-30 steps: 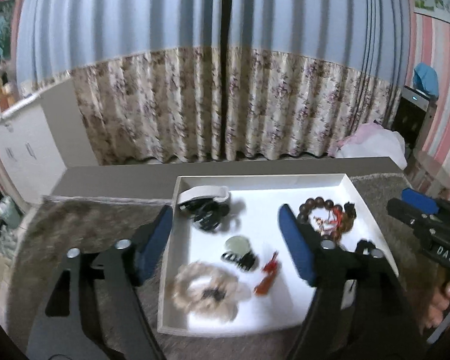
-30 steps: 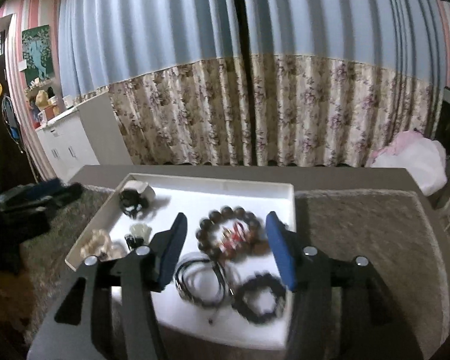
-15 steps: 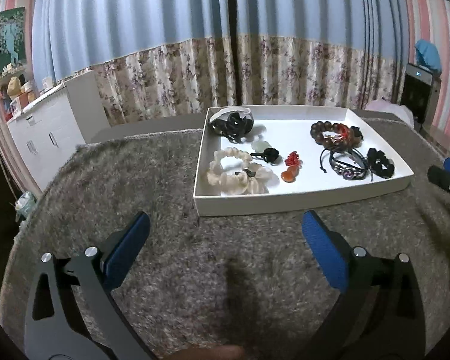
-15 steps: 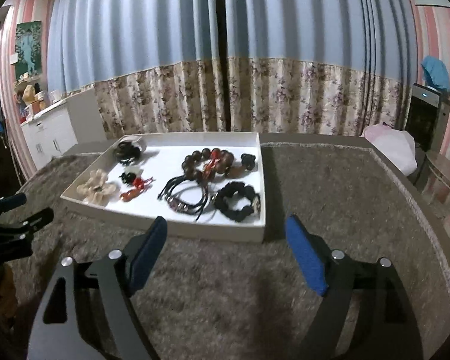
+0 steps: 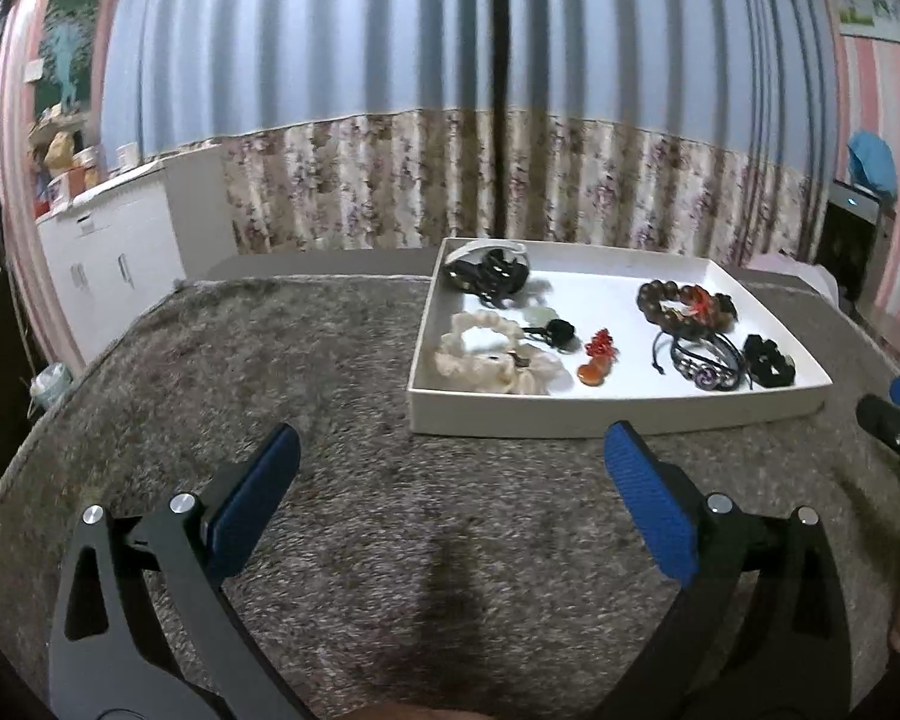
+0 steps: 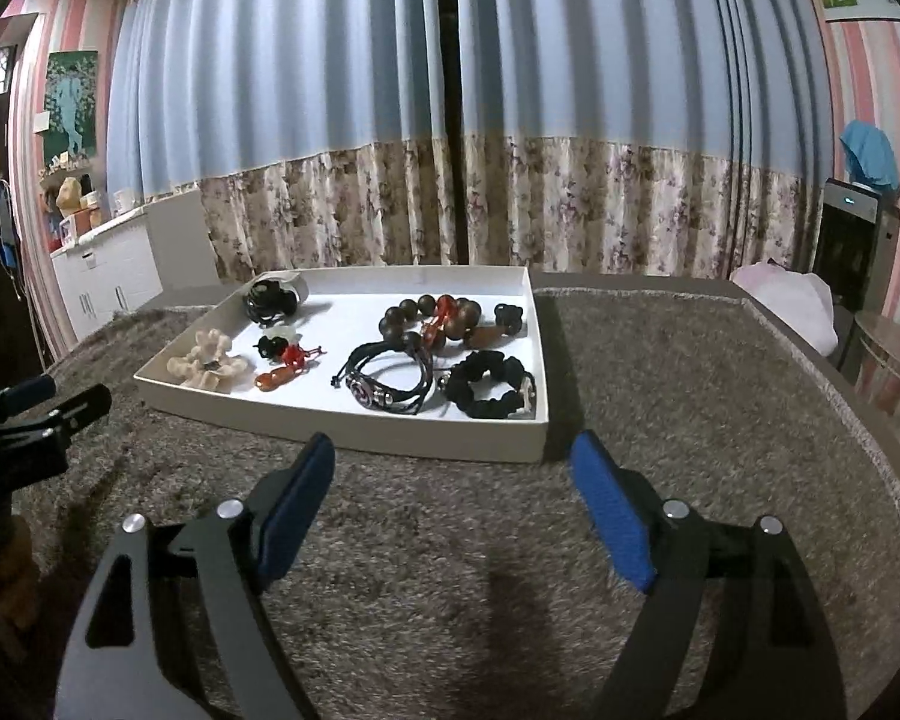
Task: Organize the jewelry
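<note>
- Both the left gripper (image 5: 450, 480) and the right gripper (image 6: 453, 483) are spread wide and hold nothing, over the grey rug (image 5: 330, 372) near the white tray (image 6: 342, 429).
- The jewelry lies in that tray; the wooden bead bracelet (image 6: 429, 321) looks rigid, light and likely to roll, best pinched across its ring.
- The cream scrunchie (image 5: 492, 354) is soft, so any fold should do.
- Only the right view shows the black scrunchie (image 6: 489, 384) in full.

Each camera sits just behind its own gripper and looks forward and slightly down along the two blue-padded fingers. The left wrist view looks over the left gripper (image 5: 450, 450) across the grey carpeted tabletop (image 5: 282, 360), with the white tray (image 5: 618, 414) ahead and to the gripper's right. The right wrist view looks over the right gripper (image 6: 453, 456), with the tray (image 6: 342, 429) ahead and slightly left. Both views share the tray, the tabletop and the curtains (image 6: 450, 120) beyond, and each catches the other gripper at its edge.
</note>
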{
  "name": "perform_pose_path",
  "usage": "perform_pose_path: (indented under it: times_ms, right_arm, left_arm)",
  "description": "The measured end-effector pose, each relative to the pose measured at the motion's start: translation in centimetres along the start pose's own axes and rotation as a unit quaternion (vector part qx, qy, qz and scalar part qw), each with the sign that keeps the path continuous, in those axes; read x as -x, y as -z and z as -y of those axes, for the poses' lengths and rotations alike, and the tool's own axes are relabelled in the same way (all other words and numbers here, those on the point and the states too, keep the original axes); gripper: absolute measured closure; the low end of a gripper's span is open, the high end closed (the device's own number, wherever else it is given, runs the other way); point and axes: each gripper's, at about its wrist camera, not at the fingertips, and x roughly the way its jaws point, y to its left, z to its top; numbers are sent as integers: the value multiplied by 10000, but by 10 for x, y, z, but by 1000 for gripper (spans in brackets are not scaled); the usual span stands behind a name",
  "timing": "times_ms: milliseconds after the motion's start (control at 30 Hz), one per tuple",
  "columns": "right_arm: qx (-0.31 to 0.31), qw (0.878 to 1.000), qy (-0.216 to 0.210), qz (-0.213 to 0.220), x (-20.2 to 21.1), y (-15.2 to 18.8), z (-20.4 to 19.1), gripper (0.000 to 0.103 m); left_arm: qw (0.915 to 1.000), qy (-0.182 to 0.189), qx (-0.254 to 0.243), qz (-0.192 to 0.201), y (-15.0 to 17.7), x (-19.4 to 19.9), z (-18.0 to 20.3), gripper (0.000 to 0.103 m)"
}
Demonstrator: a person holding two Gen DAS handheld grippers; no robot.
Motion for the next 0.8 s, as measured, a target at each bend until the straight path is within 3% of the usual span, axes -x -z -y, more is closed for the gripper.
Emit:
perform_pose_path:
  times_ms: [800]
  right_arm:
    - [21, 10000, 25, -55, 0, -3, -2, 14]
  left_arm:
    - [9999, -84, -86, 65, 0, 2, 2, 3]
